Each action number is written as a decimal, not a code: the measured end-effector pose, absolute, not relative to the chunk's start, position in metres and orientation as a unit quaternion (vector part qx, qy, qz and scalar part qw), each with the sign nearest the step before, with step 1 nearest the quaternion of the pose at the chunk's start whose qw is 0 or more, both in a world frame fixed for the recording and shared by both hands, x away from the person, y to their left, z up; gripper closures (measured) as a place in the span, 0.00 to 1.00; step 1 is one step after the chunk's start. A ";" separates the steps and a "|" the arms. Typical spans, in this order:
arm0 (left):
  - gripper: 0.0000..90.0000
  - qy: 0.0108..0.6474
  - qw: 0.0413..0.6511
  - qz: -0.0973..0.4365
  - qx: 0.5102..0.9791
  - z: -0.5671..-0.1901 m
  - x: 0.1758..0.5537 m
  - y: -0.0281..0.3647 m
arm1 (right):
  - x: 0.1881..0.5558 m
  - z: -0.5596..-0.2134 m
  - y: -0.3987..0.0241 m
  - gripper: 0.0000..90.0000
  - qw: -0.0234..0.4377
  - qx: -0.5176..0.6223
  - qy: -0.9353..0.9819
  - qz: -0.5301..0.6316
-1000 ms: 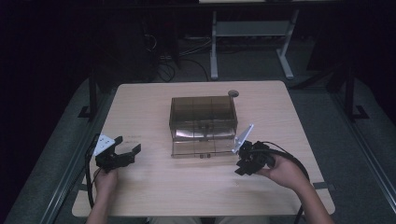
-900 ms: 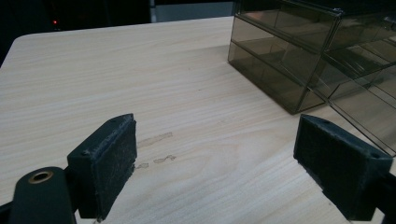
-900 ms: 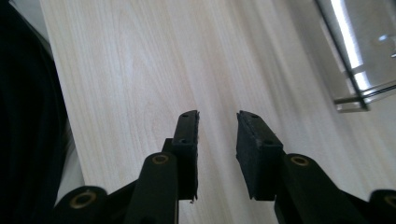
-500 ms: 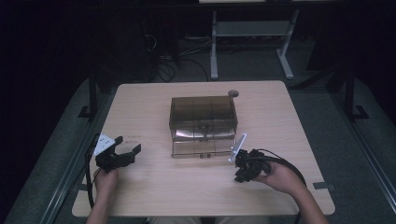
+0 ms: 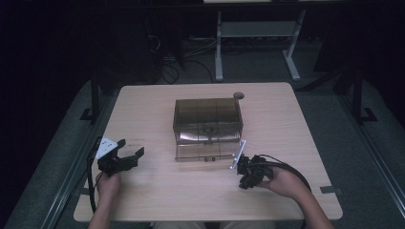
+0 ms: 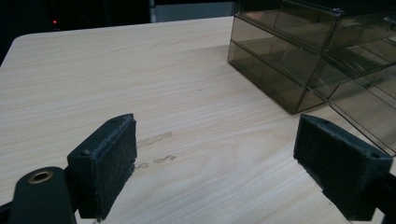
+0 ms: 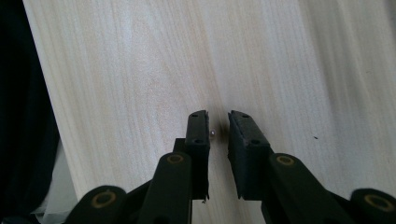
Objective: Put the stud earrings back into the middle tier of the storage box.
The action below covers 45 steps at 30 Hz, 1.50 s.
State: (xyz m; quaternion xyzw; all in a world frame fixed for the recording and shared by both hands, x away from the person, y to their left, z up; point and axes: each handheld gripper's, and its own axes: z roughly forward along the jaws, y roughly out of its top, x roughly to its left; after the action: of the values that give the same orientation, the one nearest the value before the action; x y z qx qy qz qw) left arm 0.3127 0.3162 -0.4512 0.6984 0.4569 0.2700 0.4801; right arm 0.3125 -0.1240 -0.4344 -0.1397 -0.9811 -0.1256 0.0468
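A smoky see-through drawer box [image 5: 207, 119] stands mid-table, its bottom drawer [image 5: 205, 151] pulled out toward me. My right gripper [image 5: 243, 177] points down at the bare wood in front of the box's right corner. In the right gripper view its jaws [image 7: 218, 116] have just been closing and stand a narrow gap apart. A tiny silver bead [image 7: 213, 133] lies between them against the left pad [image 7: 198, 128], and the other pad is clear of it. My left gripper [image 5: 131, 148] rests at the table's left, open wide [image 6: 215, 135] and holding nothing, facing the box [image 6: 280, 51].
A small round dark object [image 5: 238, 95] lies at the wooden table's [image 5: 286, 124] far edge behind the box. Cables trail from both grippers toward the near edge. Metal frame legs and dark floor lie beyond the table.
The right gripper has sunk toward the tabletop and come slightly nearer the front edge. The left gripper has stayed put.
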 end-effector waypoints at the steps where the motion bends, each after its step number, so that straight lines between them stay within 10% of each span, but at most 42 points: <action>1: 0.14 0.457 0.480 0.270 0.698 -0.451 0.313 0.316 | 0.312 -0.434 -0.124 0.87 0.047 -0.140 -0.981 -0.126; 45: 0.14 0.457 0.479 0.271 0.698 -0.451 0.312 0.317 | 0.325 -0.403 -0.123 0.95 0.021 -0.138 -0.977 -0.161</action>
State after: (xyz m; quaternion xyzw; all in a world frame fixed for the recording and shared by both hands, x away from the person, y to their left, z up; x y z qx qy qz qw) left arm 0.3124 0.3168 -0.4506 0.6984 0.4572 0.2711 0.4793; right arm 0.3246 -0.1232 -0.4033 -0.1380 -0.9771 -0.1606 0.0212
